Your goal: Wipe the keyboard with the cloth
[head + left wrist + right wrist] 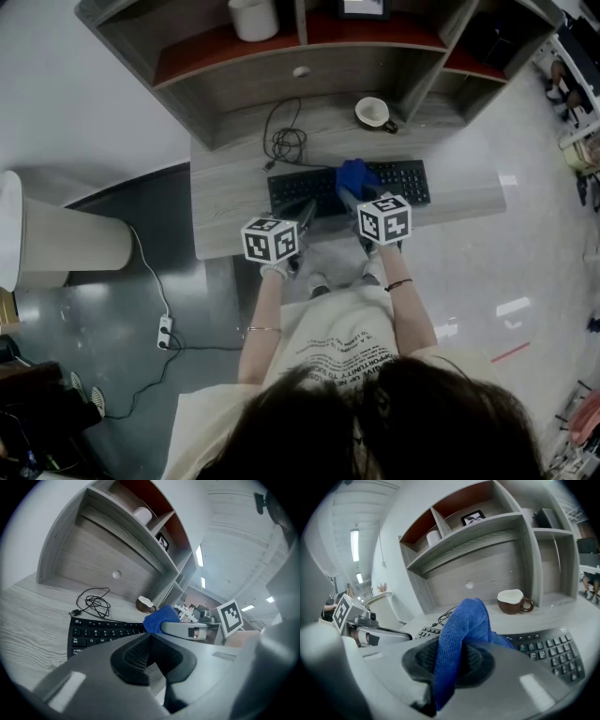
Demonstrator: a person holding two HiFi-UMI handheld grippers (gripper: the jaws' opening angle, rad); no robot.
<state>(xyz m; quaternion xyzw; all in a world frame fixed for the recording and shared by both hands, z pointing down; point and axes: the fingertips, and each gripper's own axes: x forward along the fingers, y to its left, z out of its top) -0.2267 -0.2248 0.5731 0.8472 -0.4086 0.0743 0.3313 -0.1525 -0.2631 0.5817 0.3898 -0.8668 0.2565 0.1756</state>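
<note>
Item: cloth (464, 620), blue, qty 1. Pinched in my right gripper (351, 194), jaws clamped on its fold; bunch sits ahead of tips, over keyboard (403, 183) middle (contact unclear).
Keyboard, qty 1: long axis left-right across desk (225, 187), so wipe likely runs sideways.
My left gripper (150, 638): jaws closed, nothing between, near keyboard's left front.
Mug (373, 112): 1. Cable (286, 141): 1.
</note>
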